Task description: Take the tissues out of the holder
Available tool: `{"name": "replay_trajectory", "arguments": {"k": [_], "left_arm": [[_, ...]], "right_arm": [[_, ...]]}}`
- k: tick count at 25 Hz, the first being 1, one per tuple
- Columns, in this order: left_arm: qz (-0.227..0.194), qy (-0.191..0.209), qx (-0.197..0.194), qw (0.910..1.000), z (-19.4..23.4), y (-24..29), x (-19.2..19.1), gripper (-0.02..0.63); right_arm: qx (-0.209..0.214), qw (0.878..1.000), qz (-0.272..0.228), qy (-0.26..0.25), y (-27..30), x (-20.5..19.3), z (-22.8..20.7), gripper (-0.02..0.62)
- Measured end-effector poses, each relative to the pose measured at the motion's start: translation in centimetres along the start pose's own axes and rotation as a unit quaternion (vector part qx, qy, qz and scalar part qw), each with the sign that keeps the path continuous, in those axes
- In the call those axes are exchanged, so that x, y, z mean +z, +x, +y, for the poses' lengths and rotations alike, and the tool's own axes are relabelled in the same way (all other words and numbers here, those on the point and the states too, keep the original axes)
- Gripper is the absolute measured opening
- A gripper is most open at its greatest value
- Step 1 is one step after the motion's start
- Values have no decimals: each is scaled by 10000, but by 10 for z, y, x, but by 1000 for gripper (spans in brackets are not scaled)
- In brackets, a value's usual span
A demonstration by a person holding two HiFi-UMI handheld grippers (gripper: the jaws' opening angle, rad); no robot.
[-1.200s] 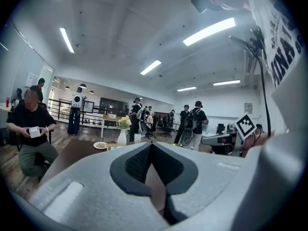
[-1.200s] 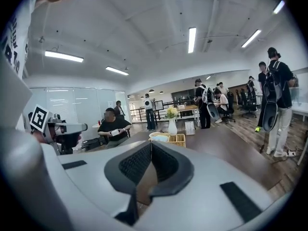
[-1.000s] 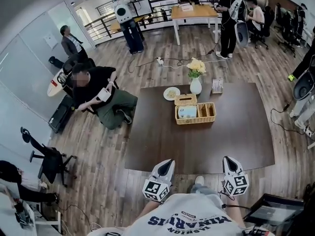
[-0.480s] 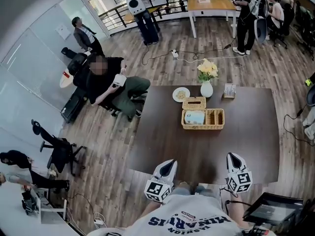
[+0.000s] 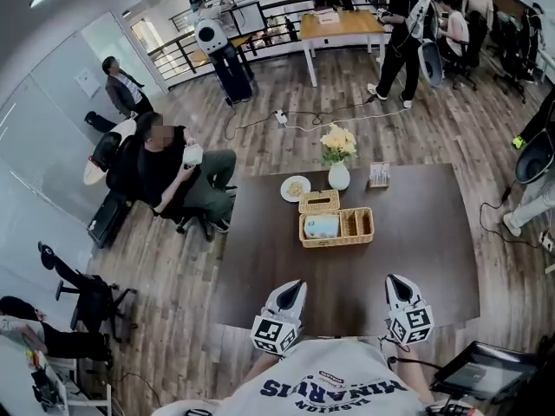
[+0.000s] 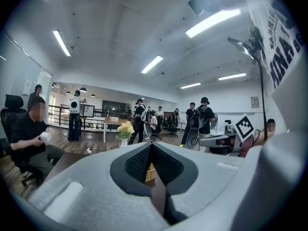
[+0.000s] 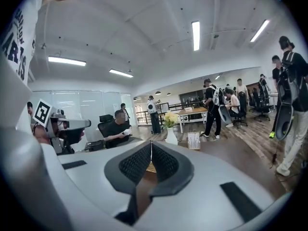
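The wicker tissue holder (image 5: 319, 201) stands near the middle of the dark table (image 5: 416, 258), touching the far side of a wicker basket (image 5: 355, 237) that holds a pale blue pack (image 5: 322, 225). I see no tissue sticking out of its slot from here. My left gripper (image 5: 297, 284) and right gripper (image 5: 392, 279) hover side by side over the table's near edge, well short of the holder. In the left gripper view the left gripper (image 6: 150, 144) is shut and empty, with a sliver of wicker showing beyond its tips. In the right gripper view the right gripper (image 7: 151, 142) is likewise shut on nothing.
A white vase of yellow flowers (image 5: 338, 173), a small plate (image 5: 296, 188) and a card stand (image 5: 379, 174) sit behind the holder. A person sits on a chair (image 5: 169, 176) by the table's left corner. Others stand at the back. A laptop (image 5: 481, 375) lies at my right.
Both grippers have moved forward, from the table's near edge to a little way over it. The seated person has lifted a white cup higher.
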State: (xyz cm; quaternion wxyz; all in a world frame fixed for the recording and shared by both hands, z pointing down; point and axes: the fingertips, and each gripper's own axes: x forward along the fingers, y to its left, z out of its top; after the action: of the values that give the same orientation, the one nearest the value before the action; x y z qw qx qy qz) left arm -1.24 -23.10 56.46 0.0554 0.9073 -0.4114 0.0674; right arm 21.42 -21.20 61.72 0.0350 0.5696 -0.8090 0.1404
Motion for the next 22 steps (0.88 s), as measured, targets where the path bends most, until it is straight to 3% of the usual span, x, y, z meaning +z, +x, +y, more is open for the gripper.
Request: {"name": "replay_trajectory", "arguments": {"k": [6,11,17,22], "left_arm": [[-70,-19,-218,9997,-1,10,5,5],[-11,-140,15,9999,11,-1,-5,3],[0,-260,477,9985,31,-27,-11,5],[20,-387,957,9947,52,-52,-17,5]], "right_arm": [[-62,10000,6,6,5,2,5,9],[422,9971,361,-526,28,-11,27,9],[1155,9825,705,-1279,71,-17,56,11],[1567,9614,985,-2038,123,-23,75,11]]}}
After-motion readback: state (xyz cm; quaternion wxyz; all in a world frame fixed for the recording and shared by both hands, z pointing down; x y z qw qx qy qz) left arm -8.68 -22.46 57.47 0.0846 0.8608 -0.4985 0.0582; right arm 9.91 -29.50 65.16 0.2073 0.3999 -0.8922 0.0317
